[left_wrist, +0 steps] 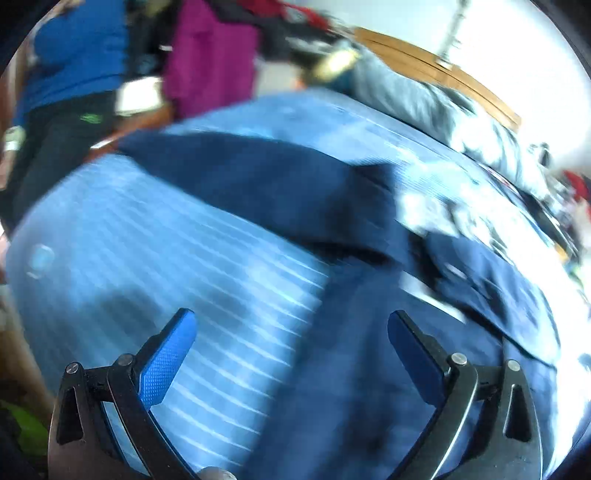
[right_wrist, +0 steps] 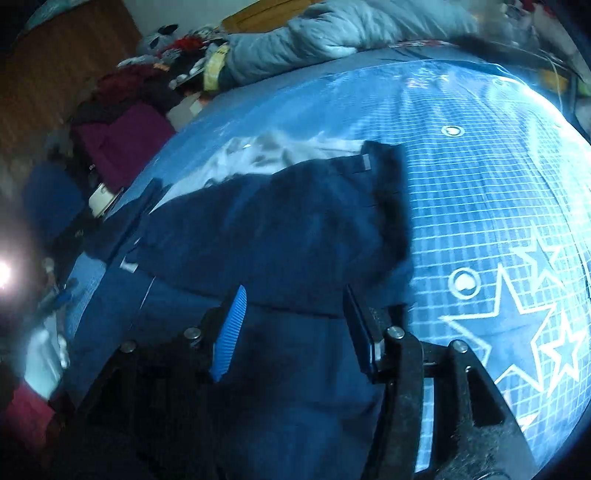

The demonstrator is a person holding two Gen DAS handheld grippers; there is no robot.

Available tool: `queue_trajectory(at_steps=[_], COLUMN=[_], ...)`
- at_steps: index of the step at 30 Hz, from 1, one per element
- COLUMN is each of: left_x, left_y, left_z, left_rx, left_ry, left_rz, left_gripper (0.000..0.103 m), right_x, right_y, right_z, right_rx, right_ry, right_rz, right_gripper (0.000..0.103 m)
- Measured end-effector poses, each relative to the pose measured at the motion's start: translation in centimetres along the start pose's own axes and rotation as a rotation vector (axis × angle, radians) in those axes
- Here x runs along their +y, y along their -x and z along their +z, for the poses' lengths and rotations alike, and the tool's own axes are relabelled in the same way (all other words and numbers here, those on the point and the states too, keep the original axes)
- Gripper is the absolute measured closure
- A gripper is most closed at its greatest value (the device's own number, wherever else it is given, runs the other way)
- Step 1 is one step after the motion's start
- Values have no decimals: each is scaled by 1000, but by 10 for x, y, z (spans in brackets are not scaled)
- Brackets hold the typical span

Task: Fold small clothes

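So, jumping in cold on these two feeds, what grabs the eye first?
The dark navy garment sprawled across the middle of the bed, on the pale blue checked bedspread with white-outlined stars at its right. Both the left hand-held gripper and the right hand-held gripper hang open over it, holding nothing.

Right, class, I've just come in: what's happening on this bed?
A person with a gripper in each hand is folding a dark blue garment spread on a blue checked bedsheet. The left gripper and the right gripper both hang open over the cloth, holding nothing. The garment already looks partly folded over itself. A grey quilt lies bunched at the far side.
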State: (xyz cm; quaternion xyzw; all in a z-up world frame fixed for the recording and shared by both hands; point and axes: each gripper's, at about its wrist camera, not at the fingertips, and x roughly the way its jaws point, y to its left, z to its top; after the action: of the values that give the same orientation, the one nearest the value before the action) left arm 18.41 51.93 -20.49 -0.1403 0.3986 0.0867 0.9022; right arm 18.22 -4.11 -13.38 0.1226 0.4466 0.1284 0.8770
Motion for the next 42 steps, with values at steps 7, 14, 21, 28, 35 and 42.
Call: queue_trajectory(at_steps=[7,14,21,28,35,42], left_x=[104,145,152,183,174,159], left_y=[-22,-69,-104,-130,-152,-161], left_z=[67,103,125,139,161,170], left_rx=[25,78,105,100,120,98], left_ry=[214,284,281,503,490,460], left_rz=[-15,-58,-132,-308,-294,-208], left_gripper=[0,0,1,1,3,50], right_x=[61,68,93,91,90,90], right_y=[-50,-57,-77,-79,-80,-80], right_z=[-37,-61,-72,-72,-72,-71], right_rx=[166,183,206,197,192,193], right_ry=[94,167,334,317,309,304], right_rz=[80,36,-25,-7,-6,-2], right_gripper=[42,27,0,0,0,0])
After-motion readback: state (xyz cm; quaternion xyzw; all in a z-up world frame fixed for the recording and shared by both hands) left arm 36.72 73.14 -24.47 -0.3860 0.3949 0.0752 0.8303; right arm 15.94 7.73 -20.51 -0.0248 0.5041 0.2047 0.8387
